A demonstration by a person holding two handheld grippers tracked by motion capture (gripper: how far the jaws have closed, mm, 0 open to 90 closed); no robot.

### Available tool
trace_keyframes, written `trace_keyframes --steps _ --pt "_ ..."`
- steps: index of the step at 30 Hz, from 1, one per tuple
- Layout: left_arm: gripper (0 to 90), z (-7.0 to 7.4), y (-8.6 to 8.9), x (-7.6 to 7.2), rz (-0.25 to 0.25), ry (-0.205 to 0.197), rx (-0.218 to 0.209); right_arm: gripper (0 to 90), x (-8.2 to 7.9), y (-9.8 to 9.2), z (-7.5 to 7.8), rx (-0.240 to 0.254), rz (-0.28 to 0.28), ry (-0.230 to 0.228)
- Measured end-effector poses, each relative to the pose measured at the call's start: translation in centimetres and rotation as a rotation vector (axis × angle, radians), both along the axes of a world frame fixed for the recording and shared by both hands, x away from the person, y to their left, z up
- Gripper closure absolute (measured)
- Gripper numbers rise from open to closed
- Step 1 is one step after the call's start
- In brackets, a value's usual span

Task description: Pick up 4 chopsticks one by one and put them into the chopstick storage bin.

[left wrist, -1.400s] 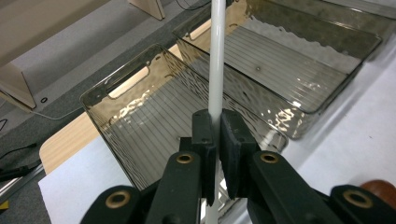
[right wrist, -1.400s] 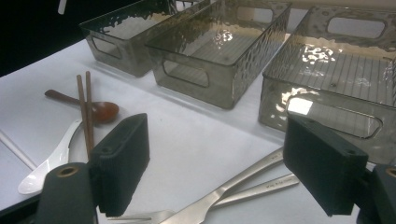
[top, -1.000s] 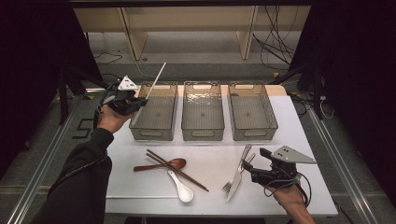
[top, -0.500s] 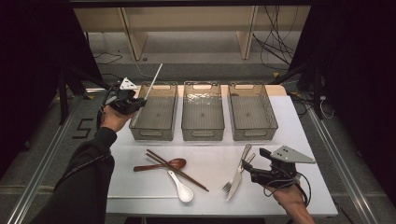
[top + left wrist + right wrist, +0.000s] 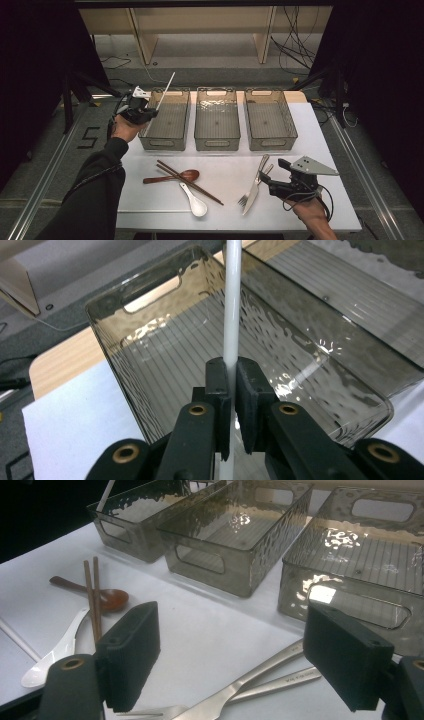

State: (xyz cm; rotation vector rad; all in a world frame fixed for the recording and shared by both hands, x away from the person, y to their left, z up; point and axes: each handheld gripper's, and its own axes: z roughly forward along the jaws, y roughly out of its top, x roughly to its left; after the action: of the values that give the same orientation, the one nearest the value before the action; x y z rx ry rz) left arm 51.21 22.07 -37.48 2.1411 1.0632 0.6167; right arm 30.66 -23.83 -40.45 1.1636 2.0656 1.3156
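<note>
My left gripper (image 5: 146, 112) is shut on a thin white stick (image 5: 166, 90) that slants up and away over the left clear bin (image 5: 164, 142). In the left gripper view the pads (image 5: 218, 385) pinch the white stick (image 5: 232, 305) above the ribbed bottom of that bin (image 5: 150, 305), which has nothing lying in it. My right gripper (image 5: 266, 178) rests low near the table's front right, open, just right of a steel fork (image 5: 252, 187) and knife (image 5: 257, 180). In the right gripper view the wide-apart jaws frame the knife (image 5: 250, 677) and fork (image 5: 292, 676).
The middle bin (image 5: 216, 144) and right bin (image 5: 272, 142) stand in a row on the white table (image 5: 325, 150). A wooden spoon (image 5: 176, 176), brown chopsticks (image 5: 192, 184) and a white spoon (image 5: 195, 204) lie at the front centre. A white stick (image 5: 17, 641) lies near them.
My left hand has sunk a little with the white stick, bringing it lower over the left bin. The right gripper has stayed where it was.
</note>
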Motion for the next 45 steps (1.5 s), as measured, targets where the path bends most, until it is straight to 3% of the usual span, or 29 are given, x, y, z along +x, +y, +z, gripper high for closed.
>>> trace_keyframes --steps 18,23,27,34,40,45 --pt "83.1 -1.4 0.2 0.4 0.032 0.042 0.028 23.9 0.0 0.0 0.0 0.000 0.000 0.002" --pt "80.6 -1.8 0.5 0.6 0.079 0.056 0.018 23.9 0.0 0.0 0.0 0.000 0.000 0.000" --pt "72.1 -1.7 0.6 0.4 0.095 0.064 0.015 23.9 0.0 0.0 0.0 0.000 0.002 -0.001" --pt "58.2 -0.5 0.5 -1.0 0.070 0.080 -0.041 23.9 -0.1 0.0 0.0 -0.001 0.000 -0.001" --pt "40.5 1.0 0.3 -3.5 0.026 0.092 -0.059 23.8 -0.1 0.1 0.0 -0.001 -0.001 -0.001" --pt "31.1 2.0 0.5 -5.3 -0.001 0.097 -0.065 23.9 -0.1 0.1 0.0 -0.002 0.000 0.000"
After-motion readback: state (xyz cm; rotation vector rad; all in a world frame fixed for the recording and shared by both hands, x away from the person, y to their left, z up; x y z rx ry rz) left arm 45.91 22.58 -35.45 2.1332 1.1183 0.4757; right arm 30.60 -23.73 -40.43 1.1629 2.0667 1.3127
